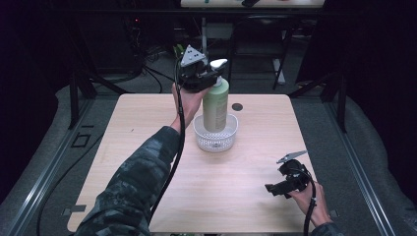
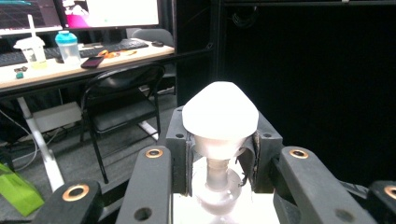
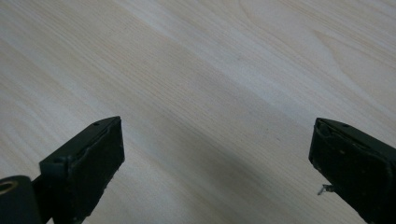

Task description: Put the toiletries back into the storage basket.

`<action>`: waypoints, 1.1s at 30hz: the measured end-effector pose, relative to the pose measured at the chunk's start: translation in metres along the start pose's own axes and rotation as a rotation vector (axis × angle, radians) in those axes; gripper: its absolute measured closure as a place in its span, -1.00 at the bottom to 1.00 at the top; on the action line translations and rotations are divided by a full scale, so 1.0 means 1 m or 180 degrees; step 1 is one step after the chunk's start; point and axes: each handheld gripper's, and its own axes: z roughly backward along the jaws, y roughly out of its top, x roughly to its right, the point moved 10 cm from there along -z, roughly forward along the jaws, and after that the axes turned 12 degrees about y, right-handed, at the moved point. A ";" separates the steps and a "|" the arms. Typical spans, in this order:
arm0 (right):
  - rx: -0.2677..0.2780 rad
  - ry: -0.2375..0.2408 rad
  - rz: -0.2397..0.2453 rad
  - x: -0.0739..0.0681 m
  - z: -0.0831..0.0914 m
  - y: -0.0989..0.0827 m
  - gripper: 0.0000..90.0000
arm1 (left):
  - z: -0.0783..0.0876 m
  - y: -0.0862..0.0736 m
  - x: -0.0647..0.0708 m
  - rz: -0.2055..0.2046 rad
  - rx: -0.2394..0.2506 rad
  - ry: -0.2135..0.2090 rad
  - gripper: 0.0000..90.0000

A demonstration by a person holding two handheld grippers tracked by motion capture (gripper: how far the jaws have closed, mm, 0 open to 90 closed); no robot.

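Left tongs (image 1: 212, 78) clamp the green pump bottle (image 1: 216, 104) by its white pump, upper centre.
The bottle stands in a clear basket (image 1: 215, 137) on the tabletop (image 1: 147, 128); right tongs (image 1: 273, 189) gape empty, lower right.

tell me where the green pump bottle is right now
In the high view the green pump bottle stands upright in the clear basket at the table's far centre, with the left gripper closed around its white pump neck.

Beyond the light wooden bench (image 1: 236, 187), a black folding chair (image 2: 122, 100) stands on the grey floor (image 2: 60, 149). Behind it a desk (image 2: 56, 70) carries a blue-lidded shaker bottle (image 2: 68, 46), a clear lidded cup (image 2: 31, 50), a keyboard (image 2: 133, 43) and lit monitors (image 2: 112, 11).
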 end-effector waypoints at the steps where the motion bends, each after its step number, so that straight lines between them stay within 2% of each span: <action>1: 0.0001 -0.0004 -0.0009 0.000 0.000 0.000 -0.94 | 0.000 -0.001 0.000 0.0011 0.0004 -0.0002 0.50; 11: 0.0000 0.0003 -0.0013 0.000 0.000 0.000 -0.93 | -0.004 -0.018 0.001 0.0000 -0.0052 -0.0020 0.50; 33: -0.0006 0.0001 -0.0012 0.000 0.000 -0.001 -0.93 | -0.008 -0.043 0.001 0.0009 -0.0106 -0.0046 0.50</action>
